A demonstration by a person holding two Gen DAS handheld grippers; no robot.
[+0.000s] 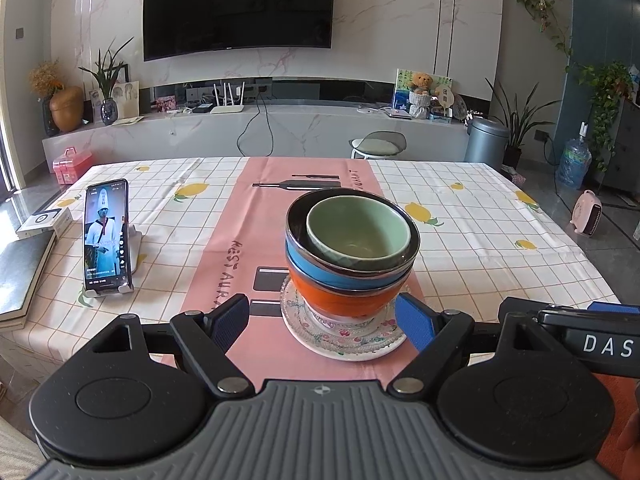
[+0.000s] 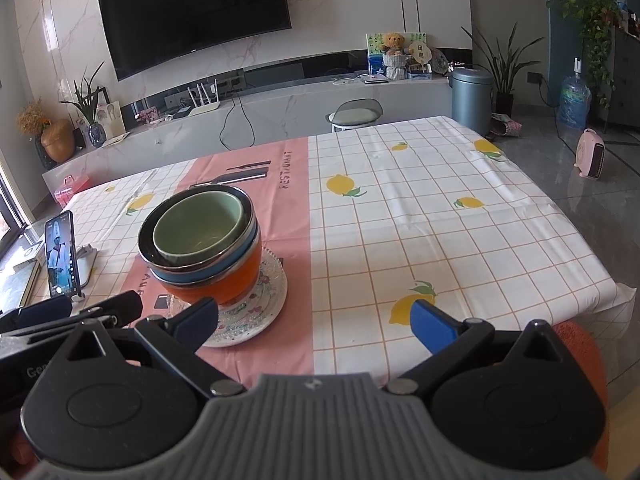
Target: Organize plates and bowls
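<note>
The bowls (image 1: 352,252) are nested, green inside blue inside orange, and stood on the stacked plates (image 1: 344,334) at the near end of the pink runner (image 1: 224,256), so one compact pile appears to have been formed. The left gripper (image 1: 324,318) is held apart and empty just before the plates, and the right gripper (image 2: 314,318) is likewise spread, right of the pile. Open room is offered right of the pile, while the phone (image 1: 107,236) is stood to its left.
</note>
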